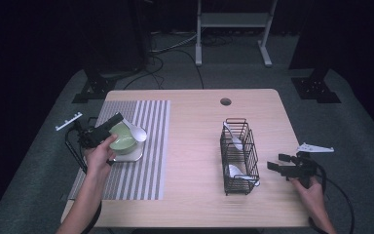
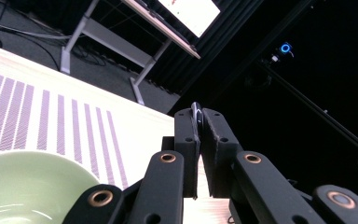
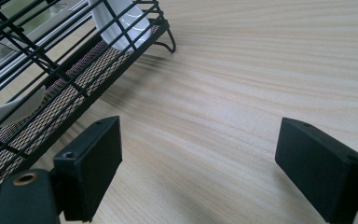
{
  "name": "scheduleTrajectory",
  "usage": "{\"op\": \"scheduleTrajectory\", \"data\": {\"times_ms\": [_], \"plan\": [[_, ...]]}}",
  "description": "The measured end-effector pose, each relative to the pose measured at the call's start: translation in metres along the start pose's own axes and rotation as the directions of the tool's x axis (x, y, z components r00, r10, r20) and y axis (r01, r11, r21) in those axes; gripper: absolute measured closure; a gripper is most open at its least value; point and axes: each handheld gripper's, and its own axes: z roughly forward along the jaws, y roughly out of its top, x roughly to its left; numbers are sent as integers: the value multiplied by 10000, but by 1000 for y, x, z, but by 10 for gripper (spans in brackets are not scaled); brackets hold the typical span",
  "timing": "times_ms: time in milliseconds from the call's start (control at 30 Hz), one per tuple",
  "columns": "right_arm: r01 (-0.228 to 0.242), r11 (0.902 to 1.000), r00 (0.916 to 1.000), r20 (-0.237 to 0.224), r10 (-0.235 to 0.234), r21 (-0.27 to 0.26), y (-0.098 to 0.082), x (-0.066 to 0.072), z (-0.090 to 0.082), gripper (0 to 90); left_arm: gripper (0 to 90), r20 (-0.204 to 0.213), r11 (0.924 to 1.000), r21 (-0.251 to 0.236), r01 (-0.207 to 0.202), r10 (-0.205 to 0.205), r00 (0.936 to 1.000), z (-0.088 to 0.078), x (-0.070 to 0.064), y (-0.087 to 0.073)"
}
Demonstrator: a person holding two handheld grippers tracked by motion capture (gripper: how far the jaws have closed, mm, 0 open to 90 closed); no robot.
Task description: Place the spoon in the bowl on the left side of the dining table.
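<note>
High view: pale wooden table (image 1: 195, 146) with a round cable hole, set on grey carpet in a dark room; white frame legs at far centre, black stands at far left and far right. Grey-striped placemat (image 1: 141, 161) on the table's left half. On it, near the left edge, a pale green bowl (image 1: 122, 138) atop a white plate (image 1: 129, 155), glossy and round, with a white spoon (image 1: 139, 132) leaning at its far right rim. Left gripper (image 1: 118, 118) over the bowl's left rim, jaws pinched on a thin dark sliver, unidentifiable. Black wire rack (image 1: 238, 156) right of centre, holding white spoons. Right gripper (image 1: 276, 162) low, just right of the rack, jaws spread wide, holding nothing.
</note>
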Motion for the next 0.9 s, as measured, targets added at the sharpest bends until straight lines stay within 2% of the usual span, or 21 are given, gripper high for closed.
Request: {"op": "scheduleTrajectory", "data": {"times_ms": [333,600,900], "plan": [[-16,10000,10000,9,16,6,0,0,0,135,851,-189,9998,-151,135,-138,9997,-5,7,4],[-26,10000,10000,10,26,16,0,0,0,135,851,-339,9998,-188,32,-39,9994,-7,9,9],[-23,10000,10000,3,23,24,0,0,0,135,851,-537,9993,-350,90,-109,9985,-12,16,15]]}}
